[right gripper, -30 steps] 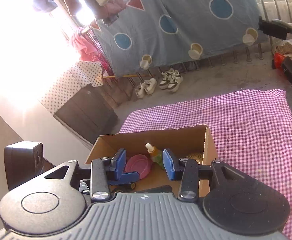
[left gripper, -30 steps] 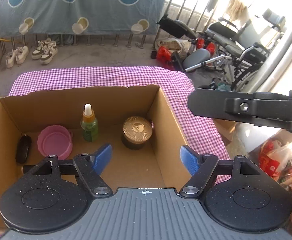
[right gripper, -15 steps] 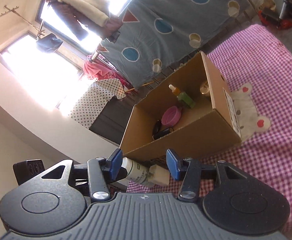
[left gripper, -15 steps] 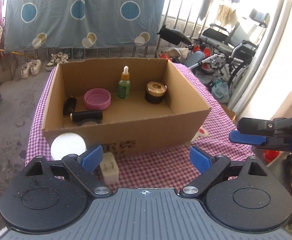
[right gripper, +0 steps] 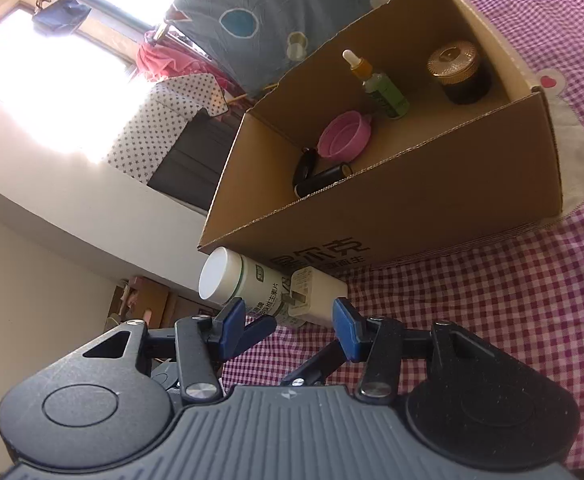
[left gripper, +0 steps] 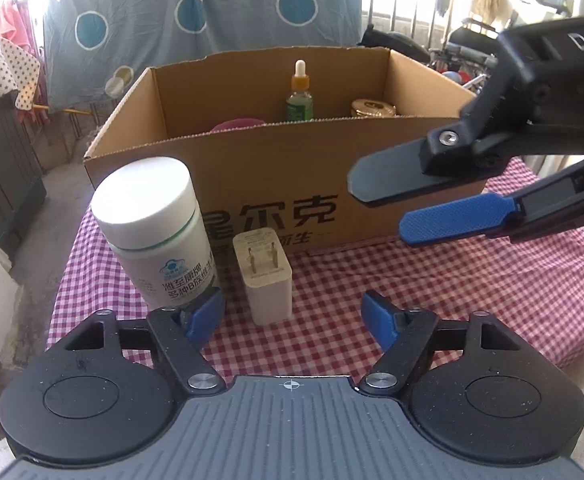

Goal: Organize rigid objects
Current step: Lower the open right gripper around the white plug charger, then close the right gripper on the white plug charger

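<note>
Left wrist view: the left tool (left gripper: 294, 312), jaws spread and just narrowing, holds nothing; a white bottle (left gripper: 153, 232) and charger (left gripper: 267, 278) stand just ahead, before the cardboard box (left gripper: 275, 184) holding a dropper bottle (left gripper: 300, 98).

Right wrist view: the right tool (right gripper: 289, 328), spread, is empty; beyond it the box (right gripper: 392, 204) holds a pink lid (right gripper: 344, 136) and gold-capped jar (right gripper: 458, 72).

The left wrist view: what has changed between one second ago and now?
It drew back and sank from above the brown cardboard box to the white pill bottle and white plug adapter in front. The left gripper, jaws just narrowing, holds nothing. The box contents stayed.
</note>
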Demonstrator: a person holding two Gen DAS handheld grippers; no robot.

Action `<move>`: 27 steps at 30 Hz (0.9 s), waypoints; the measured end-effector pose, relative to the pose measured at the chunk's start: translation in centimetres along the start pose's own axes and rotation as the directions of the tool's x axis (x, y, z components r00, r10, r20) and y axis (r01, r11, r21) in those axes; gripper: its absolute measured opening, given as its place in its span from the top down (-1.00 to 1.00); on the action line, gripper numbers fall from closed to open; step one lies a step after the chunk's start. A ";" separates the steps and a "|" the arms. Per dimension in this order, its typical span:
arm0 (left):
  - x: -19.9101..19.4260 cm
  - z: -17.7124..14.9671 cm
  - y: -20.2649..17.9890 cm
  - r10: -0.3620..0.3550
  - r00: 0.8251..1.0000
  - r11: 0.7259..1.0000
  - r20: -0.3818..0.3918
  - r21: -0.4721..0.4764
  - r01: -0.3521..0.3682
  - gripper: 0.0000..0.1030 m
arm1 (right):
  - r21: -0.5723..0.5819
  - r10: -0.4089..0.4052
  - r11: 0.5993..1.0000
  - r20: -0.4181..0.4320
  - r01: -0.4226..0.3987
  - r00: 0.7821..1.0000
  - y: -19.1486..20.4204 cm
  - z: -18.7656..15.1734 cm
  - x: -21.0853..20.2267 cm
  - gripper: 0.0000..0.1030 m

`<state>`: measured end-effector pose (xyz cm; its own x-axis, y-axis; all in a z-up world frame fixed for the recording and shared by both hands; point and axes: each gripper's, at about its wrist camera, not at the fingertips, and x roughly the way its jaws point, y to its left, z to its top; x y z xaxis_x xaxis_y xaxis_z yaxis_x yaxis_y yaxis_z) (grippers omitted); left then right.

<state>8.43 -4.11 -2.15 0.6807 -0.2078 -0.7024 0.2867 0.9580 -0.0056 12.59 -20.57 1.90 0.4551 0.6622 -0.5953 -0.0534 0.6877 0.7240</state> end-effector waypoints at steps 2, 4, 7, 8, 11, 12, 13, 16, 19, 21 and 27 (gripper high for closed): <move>0.7 -0.1 0.3 0.000 1.000 1.000 -0.004 -0.006 0.000 -0.35 | -0.003 -0.017 1.000 -0.016 0.017 1.000 0.2 0.4 1.7 0.01; 1.1 -0.2 0.5 0.005 1.000 1.000 -0.002 -0.009 -0.005 -0.29 | -0.006 -0.031 1.000 -0.028 0.031 0.999 0.3 0.6 3.0 0.01; 1.6 -0.6 1.0 0.004 1.000 1.000 0.003 -0.014 -0.004 -0.22 | -0.001 -0.044 0.999 -0.053 0.044 0.998 0.1 1.3 4.9 0.02; 1.8 -0.6 1.1 0.000 1.000 1.000 0.001 -0.018 0.000 -0.21 | 0.002 -0.054 0.999 -0.059 0.055 0.997 0.0 1.4 5.4 0.05; 2.5 -0.8 1.2 -0.018 1.000 0.999 -0.006 -0.035 0.018 -0.09 | 0.017 -0.065 0.998 -0.071 0.067 0.995 -0.3 1.6 6.7 0.10; 2.8 -0.8 1.3 -0.023 1.000 0.999 -0.012 -0.041 0.023 -0.06 | 0.023 -0.065 0.998 -0.075 0.067 0.995 -0.4 1.6 7.0 0.11; 2.9 -0.8 1.4 -0.032 0.999 0.998 -0.016 -0.046 0.031 -0.05 | 0.032 -0.064 0.997 -0.079 0.067 0.995 -0.5 1.6 7.2 0.12; 3.0 -0.7 1.3 -0.057 0.998 0.998 -0.015 -0.041 0.056 -0.02 | 0.069 -0.038 0.997 -0.096 0.045 0.995 -1.1 1.4 7.4 0.14; 3.1 -0.5 0.8 -0.087 0.996 0.996 -0.017 -0.022 0.087 -0.02 | 0.085 -0.043 0.995 -0.086 0.050 0.995 -1.7 1.1 6.6 0.13; 3.1 -0.5 0.2 -0.105 0.994 0.995 -0.020 -0.005 0.105 -0.02 | 0.110 -0.039 0.993 -0.077 0.048 0.996 -2.1 0.8 5.7 0.13; 2.8 -0.6 -2.1 -0.180 0.983 0.983 -0.028 0.034 0.181 -0.02 | 0.169 -0.050 0.984 -0.036 0.055 0.998 -4.0 -0.8 2.4 0.13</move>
<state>9.32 -6.62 -4.51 0.5988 -0.3715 -0.7096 0.4279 0.8973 -0.1086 13.17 -21.45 -2.73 0.4250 0.6373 -0.6428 0.1225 0.6632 0.7384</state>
